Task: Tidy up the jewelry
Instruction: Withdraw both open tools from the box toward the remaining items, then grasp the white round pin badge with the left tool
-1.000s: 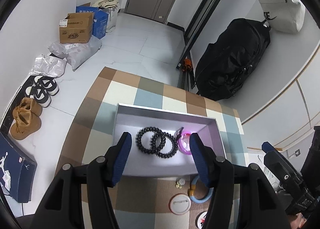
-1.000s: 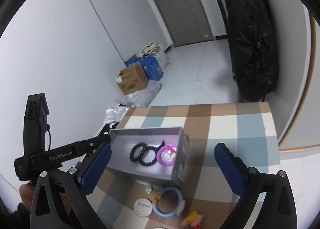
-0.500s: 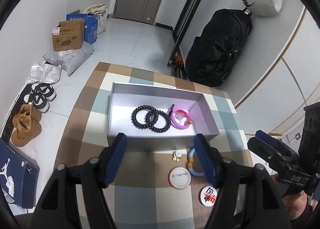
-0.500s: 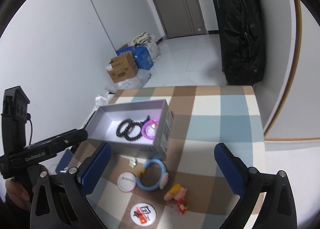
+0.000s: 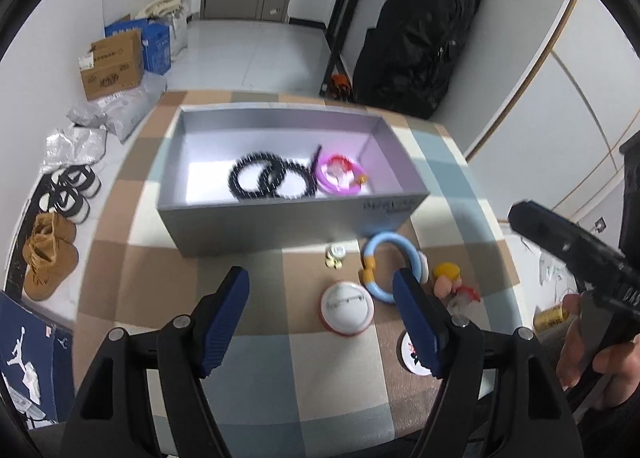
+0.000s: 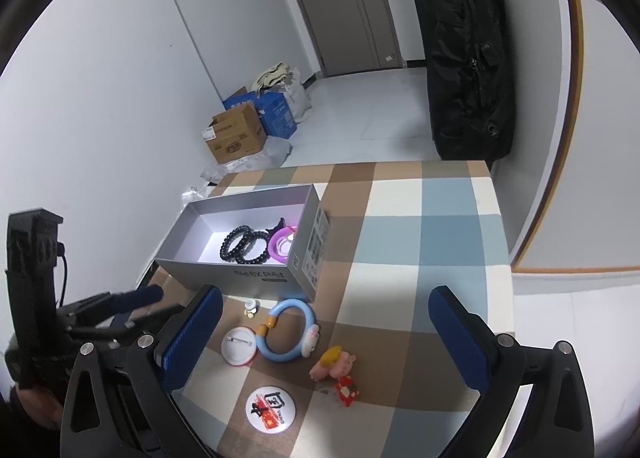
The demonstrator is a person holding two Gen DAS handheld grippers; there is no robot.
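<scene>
A grey box (image 5: 280, 224) (image 6: 256, 278) stands on the checked tablecloth. Inside lie two black bead bracelets (image 5: 268, 180) (image 6: 244, 246) and a pink ring toy (image 5: 340, 178) (image 6: 282, 244). In front of the box lie a blue ring bracelet (image 5: 390, 270) (image 6: 286, 332), a white round badge (image 5: 347, 308) (image 6: 240, 345), a small white charm (image 5: 335, 254) (image 6: 251, 307), a pig figure (image 5: 450, 284) (image 6: 336, 372) and a printed badge (image 5: 414, 350) (image 6: 270, 406). My left gripper (image 5: 320, 318) is open and empty above the white badge. My right gripper (image 6: 320, 342) is open and empty above the loose items.
A black bag (image 5: 416, 46) (image 6: 466, 70) leans on the wall behind the table. Cardboard boxes (image 5: 114, 64) (image 6: 236, 134), plastic bags and shoes (image 5: 50, 254) lie on the floor at the left. The table's right edge (image 6: 502, 242) lies near the wall.
Both grippers have pulled back from the box toward the table's near side. The loose items in front of the box have come into fuller view. Both stay open and empty.
</scene>
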